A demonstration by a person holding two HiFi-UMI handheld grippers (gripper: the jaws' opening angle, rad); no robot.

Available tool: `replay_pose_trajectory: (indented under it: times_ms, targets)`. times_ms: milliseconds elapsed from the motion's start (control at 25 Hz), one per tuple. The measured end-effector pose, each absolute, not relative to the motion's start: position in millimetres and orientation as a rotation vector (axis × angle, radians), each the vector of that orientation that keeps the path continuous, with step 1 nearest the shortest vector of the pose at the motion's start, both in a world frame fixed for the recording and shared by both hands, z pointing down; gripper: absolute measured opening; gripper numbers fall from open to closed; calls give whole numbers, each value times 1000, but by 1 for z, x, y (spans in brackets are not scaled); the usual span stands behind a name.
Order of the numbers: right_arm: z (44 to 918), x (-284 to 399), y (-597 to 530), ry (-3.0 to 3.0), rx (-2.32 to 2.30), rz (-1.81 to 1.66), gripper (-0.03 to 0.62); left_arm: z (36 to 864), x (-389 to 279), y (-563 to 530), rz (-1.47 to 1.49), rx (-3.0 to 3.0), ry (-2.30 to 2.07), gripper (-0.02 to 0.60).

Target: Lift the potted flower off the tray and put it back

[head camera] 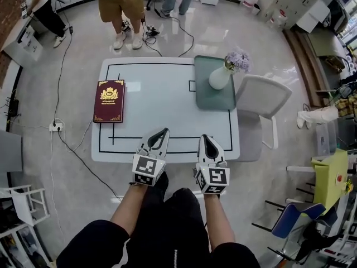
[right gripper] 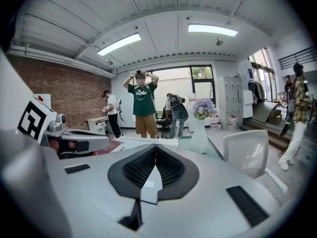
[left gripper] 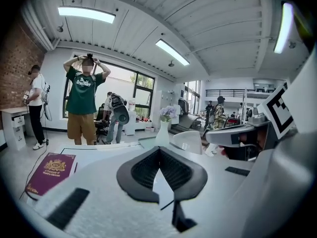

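A white vase with pale purple flowers [head camera: 226, 70] stands on a grey-green tray [head camera: 215, 91] at the far right corner of the white table [head camera: 162, 99]. The same potted flower [left gripper: 164, 127] shows small and far off in the left gripper view, and the potted flower [right gripper: 200, 125] sits ahead and slightly right in the right gripper view. My left gripper [head camera: 163, 132] and right gripper [head camera: 206, 138] hover side by side over the table's near edge, well short of the tray. Both have their jaws shut with nothing between them.
A dark red book [head camera: 109, 100] lies on the table's left side. A white chair [head camera: 262, 96] stands just right of the tray. Several people [head camera: 120, 7] stand beyond the far edge, and cables [head camera: 67, 144] run across the floor at left.
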State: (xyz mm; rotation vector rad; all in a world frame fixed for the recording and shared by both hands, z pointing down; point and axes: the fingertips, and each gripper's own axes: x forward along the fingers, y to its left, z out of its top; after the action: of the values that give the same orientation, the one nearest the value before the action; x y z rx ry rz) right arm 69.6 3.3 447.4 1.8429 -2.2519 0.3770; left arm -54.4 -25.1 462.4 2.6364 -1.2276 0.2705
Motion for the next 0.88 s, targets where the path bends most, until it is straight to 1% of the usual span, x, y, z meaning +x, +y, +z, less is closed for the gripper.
replay_pose_trajectory:
  times_ms: [400, 600, 640, 680, 760, 880]
  targets:
    - [467, 136, -104, -2189, 1919, 395, 8, 483, -6, -129, 267, 2607, -1195, 6]
    - [478, 177, -173, -2150, 2003, 298, 11, 486, 15, -169, 240, 2614, -1188, 6]
    - [480, 189, -187, -2131, 2026, 276, 30, 488, 20, -174, 229, 2616, -1187, 6]
    - [483, 199, -201, -2113, 2048, 262, 92, 490, 24, -180, 218, 2613, -1192, 6]
    - [490, 217, -228, -2092, 2091, 237, 166, 496, 28, -192, 224, 2590, -1208, 6]
    - [501, 234, -263, -2091, 2136, 192, 243, 514, 30, -199, 274, 2564, -1201, 6]
